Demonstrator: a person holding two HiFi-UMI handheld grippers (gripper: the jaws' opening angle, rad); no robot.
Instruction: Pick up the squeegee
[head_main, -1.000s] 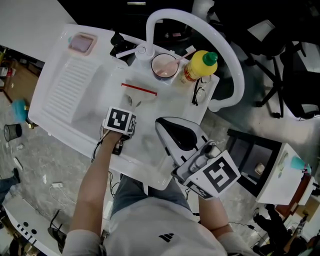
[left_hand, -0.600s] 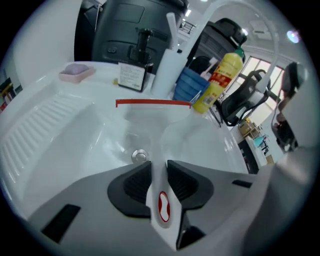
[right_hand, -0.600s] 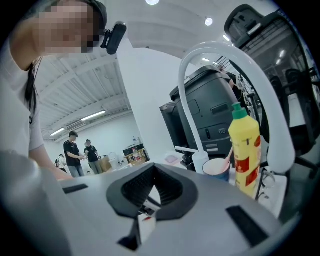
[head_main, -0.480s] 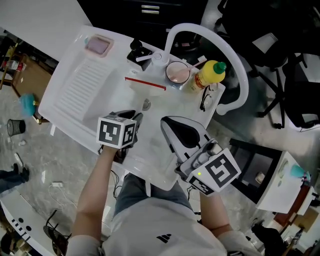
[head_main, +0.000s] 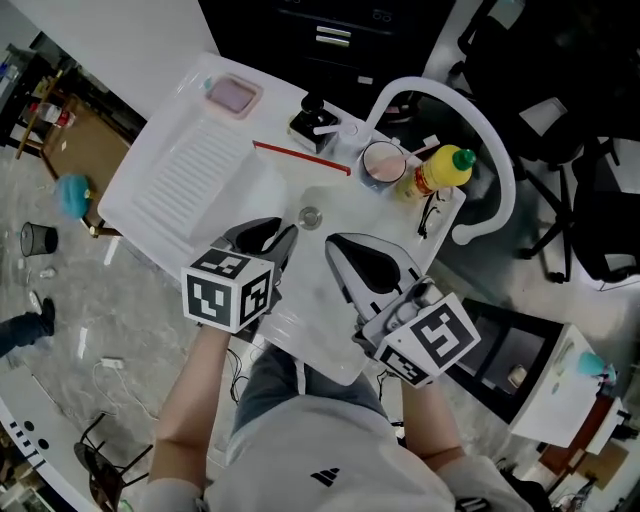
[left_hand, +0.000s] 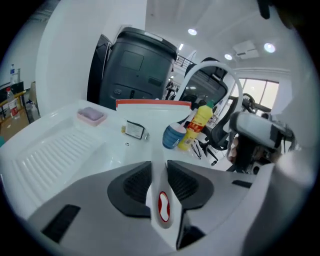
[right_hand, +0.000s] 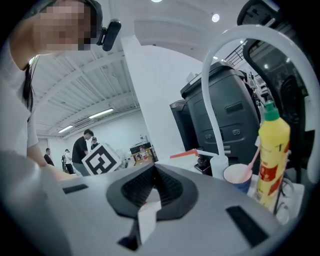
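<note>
The squeegee (left_hand: 152, 104) has a white handle with a red oval mark and a red-edged blade. My left gripper (left_hand: 159, 170) is shut on that handle, which runs out between the pads to the blade. In the head view the red blade (head_main: 300, 157) hangs above the white sink unit (head_main: 190, 180), ahead of the left gripper (head_main: 285, 235). My right gripper (head_main: 335, 248) sits beside it over the basin's near right part. In the right gripper view its pads (right_hand: 145, 182) meet, with nothing seen held.
At the sink's far right stand a yellow bottle with a green cap (head_main: 440, 168) and a cup (head_main: 383, 162), under a white arched faucet (head_main: 485, 130). A pink soap block (head_main: 232, 95) lies at the far left corner. The drain (head_main: 310, 217) shows in the basin.
My left gripper has risen from the basin with the squeegee in it, and the blade now hangs higher and farther back. The right gripper has shifted only slightly.
</note>
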